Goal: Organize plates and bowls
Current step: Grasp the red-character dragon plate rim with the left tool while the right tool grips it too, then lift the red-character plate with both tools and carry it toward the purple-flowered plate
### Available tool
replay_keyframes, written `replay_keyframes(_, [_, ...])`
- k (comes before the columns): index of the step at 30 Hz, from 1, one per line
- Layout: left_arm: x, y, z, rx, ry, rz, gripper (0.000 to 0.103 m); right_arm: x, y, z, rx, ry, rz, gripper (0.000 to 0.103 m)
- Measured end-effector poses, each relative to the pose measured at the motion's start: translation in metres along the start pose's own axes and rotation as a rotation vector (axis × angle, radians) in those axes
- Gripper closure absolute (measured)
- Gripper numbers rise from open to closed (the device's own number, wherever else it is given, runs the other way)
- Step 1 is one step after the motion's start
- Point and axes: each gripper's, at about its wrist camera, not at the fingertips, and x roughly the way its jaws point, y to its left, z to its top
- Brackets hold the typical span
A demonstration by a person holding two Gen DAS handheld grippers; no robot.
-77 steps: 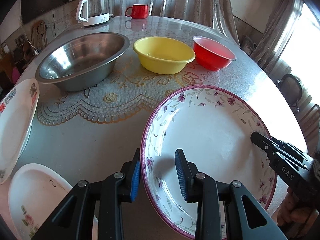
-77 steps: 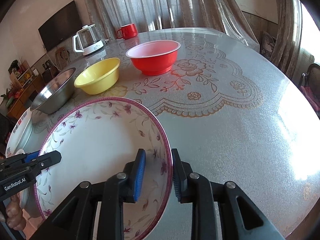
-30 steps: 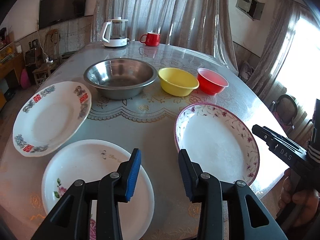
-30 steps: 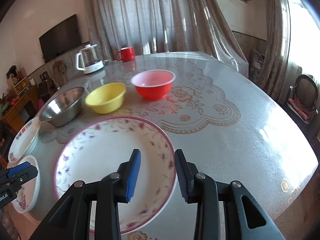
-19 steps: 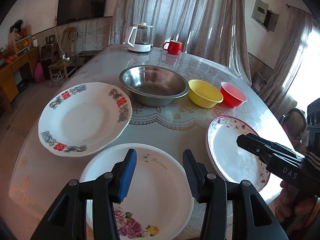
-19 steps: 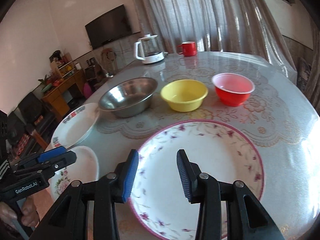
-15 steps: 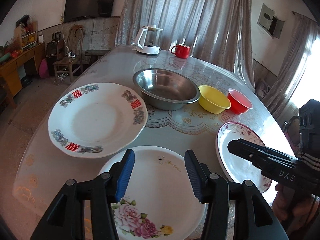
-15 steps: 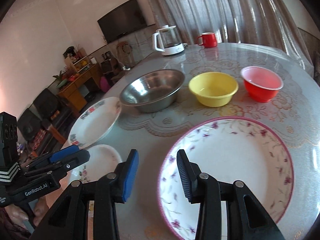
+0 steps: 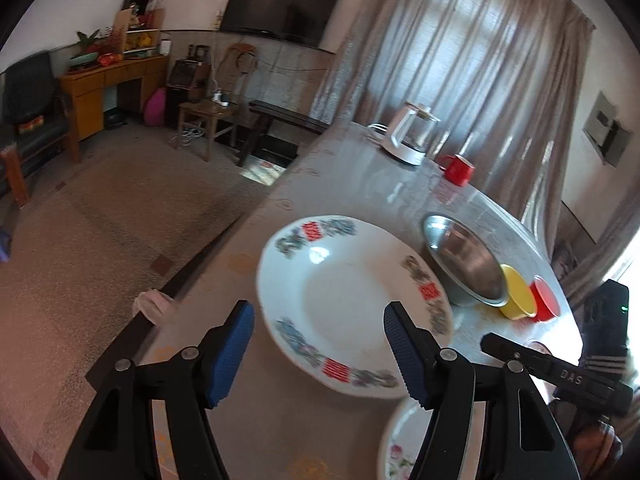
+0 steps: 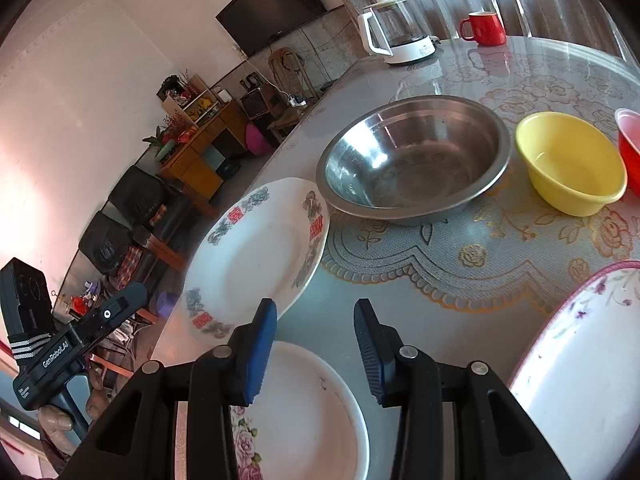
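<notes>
A white plate with red and blue rim marks [image 9: 348,300] lies near the table's left edge, just beyond my left gripper [image 9: 320,350]. Its jaws are opening and nothing is between them. My right gripper [image 10: 316,354] stands open and empty over the far rim of a white rose-printed plate [image 10: 304,412]. The red-and-blue plate [image 10: 256,256] is ahead of it to the left. A purple-flowered plate [image 10: 584,360] lies at the right. Behind stand a steel bowl [image 10: 412,160], a yellow bowl [image 10: 572,164] and a red bowl [image 10: 630,148].
A white kettle [image 10: 394,32] and a red mug [image 10: 484,28] stand at the far side of the round table [image 10: 460,320]. The table's left edge [image 9: 224,248] drops to the floor. A hand holds the left gripper [image 10: 76,344] at the lower left.
Both grippers have swung left, away from the purple-flowered plate, which stays flat on the table. The left jaws have widened and now face the red-and-blue plate.
</notes>
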Motion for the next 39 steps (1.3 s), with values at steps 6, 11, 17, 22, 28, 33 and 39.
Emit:
replay_keyframes(6, [0.039,0.035,0.012,-0.056,0.037,0.027,0.041,0.034,-0.002,0.013,0.036,0.04,-0.006,0.063])
replay_keyframes(11, [0.069,0.039,0.023,-0.073,0.065,-0.022,0.052,0.055,-0.005,0.024,0.059,0.059,-0.012,0.064])
replay_keyframes(17, [0.1,0.022,0.03,0.001,0.123,-0.047,0.065,0.072,0.001,0.029,0.043,0.101,-0.018,0.08])
replay_keyframes(22, [0.108,0.015,0.03,0.059,0.141,0.011,0.073,0.082,0.009,0.027,0.005,0.132,-0.022,0.084])
replay_keyframes(28, [0.095,0.019,0.02,0.074,0.133,0.0,0.075,0.08,0.017,0.025,-0.062,0.127,-0.08,0.08])
replay_keyframes(33, [0.091,0.021,0.014,0.087,0.131,-0.021,0.073,0.078,0.017,0.025,-0.084,0.122,-0.103,0.079])
replay_keyframes(39, [0.102,0.006,0.012,0.111,0.144,0.028,0.062,0.08,0.021,0.027,-0.111,0.129,-0.122,0.078])
